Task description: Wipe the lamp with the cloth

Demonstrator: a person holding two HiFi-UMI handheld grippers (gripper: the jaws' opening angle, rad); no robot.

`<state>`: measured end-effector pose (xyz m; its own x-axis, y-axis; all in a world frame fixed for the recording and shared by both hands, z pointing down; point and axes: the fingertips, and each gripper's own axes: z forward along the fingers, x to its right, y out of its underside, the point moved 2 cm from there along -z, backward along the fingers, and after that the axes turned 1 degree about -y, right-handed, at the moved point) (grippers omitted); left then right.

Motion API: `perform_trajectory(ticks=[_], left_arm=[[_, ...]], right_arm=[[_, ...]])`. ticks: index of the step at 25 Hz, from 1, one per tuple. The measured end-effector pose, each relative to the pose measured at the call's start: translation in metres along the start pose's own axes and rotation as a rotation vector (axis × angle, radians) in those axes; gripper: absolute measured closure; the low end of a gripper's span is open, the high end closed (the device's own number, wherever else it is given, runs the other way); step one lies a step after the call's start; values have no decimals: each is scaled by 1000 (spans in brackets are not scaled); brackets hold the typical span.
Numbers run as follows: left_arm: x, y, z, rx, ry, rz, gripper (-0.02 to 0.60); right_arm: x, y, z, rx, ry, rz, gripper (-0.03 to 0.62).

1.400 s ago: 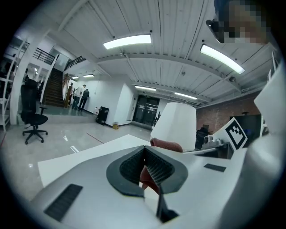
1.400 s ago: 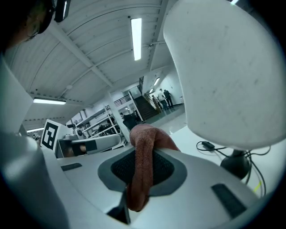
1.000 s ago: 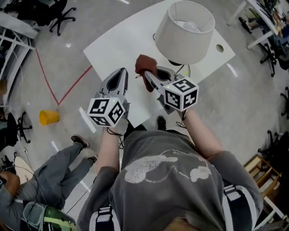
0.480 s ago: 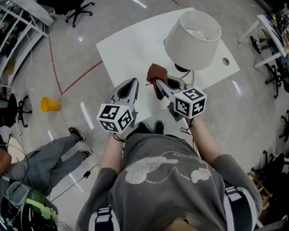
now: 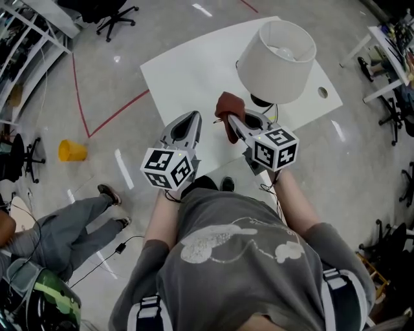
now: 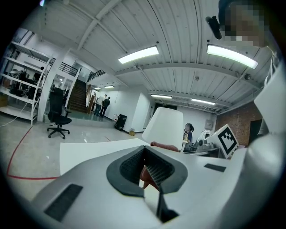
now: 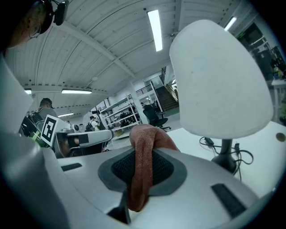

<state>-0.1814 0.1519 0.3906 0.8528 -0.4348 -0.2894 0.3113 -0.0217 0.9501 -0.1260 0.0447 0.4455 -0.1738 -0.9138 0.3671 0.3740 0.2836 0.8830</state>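
A table lamp with a white drum shade (image 5: 277,60) stands on its dark base (image 5: 261,101) on the white table (image 5: 187,71); the shade (image 7: 219,80) fills the upper right of the right gripper view. My right gripper (image 5: 230,119) is shut on a rust-brown cloth (image 5: 228,110), which bunches above the jaws and hangs down between them (image 7: 142,170), just left of the lamp base. My left gripper (image 5: 192,118) hovers over the table's near edge, shut with nothing in it (image 6: 149,172). The cloth (image 6: 165,146) and shade (image 6: 164,127) show beyond it.
The lamp's cord (image 7: 232,150) coils by its base. The table has a round hole (image 5: 322,92) at its right end. A yellow cup (image 5: 71,150) lies on the floor at left, beside red floor tape. A seated person (image 5: 58,226) is at lower left. Office chairs (image 5: 116,16) stand farther off.
The view has shifted, so the table and lamp sit a little higher and to the right in frame. Both grippers keep their relative places; the cloth stays held beside the lamp base.
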Motion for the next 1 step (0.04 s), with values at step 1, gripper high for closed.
perform_trajectory(ticks=[1], left_arm=[[0,0,0,0,1,-2,575]], right_arm=[[0,0,0,-1,2,1,537]])
